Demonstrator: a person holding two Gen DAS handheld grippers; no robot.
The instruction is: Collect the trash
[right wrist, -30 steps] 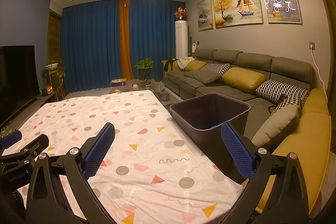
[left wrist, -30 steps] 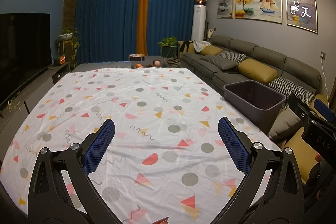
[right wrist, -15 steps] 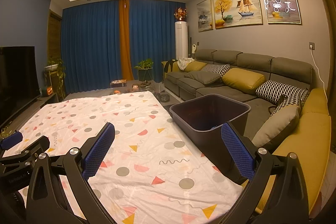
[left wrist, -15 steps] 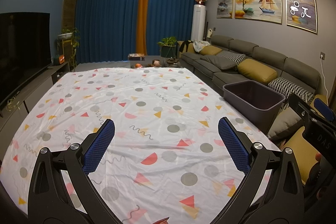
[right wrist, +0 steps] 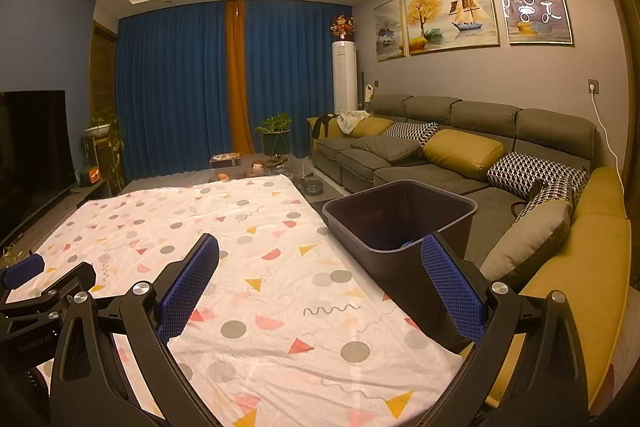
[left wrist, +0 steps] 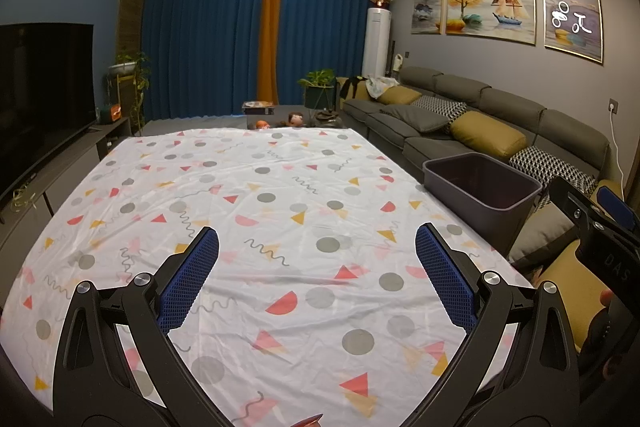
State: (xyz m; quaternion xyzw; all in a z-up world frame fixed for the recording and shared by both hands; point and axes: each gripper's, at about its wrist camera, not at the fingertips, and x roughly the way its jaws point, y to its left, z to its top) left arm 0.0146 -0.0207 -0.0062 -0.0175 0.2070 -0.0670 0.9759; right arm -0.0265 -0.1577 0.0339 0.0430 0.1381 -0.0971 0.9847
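My left gripper (left wrist: 317, 239) hangs open over the near part of a table covered by a white cloth (left wrist: 280, 195) printed with dots and triangles; nothing is between its blue pads. A dark grey bin (left wrist: 480, 187) stands off the table's right side. My right gripper (right wrist: 320, 245) is open and empty too, above the table's right edge, with the bin (right wrist: 400, 219) just ahead and right of it. A bit of blue (right wrist: 408, 245) shows inside the bin. A small reddish scrap (left wrist: 308, 421) peeks in at the bottom edge of the left wrist view.
A grey sofa (right wrist: 440, 155) with yellow and patterned cushions runs along the right wall behind the bin. A dark TV (left wrist: 40, 99) on a low cabinet lines the left side. Beyond the table's far edge are small toys (left wrist: 296, 119), plants and blue curtains.
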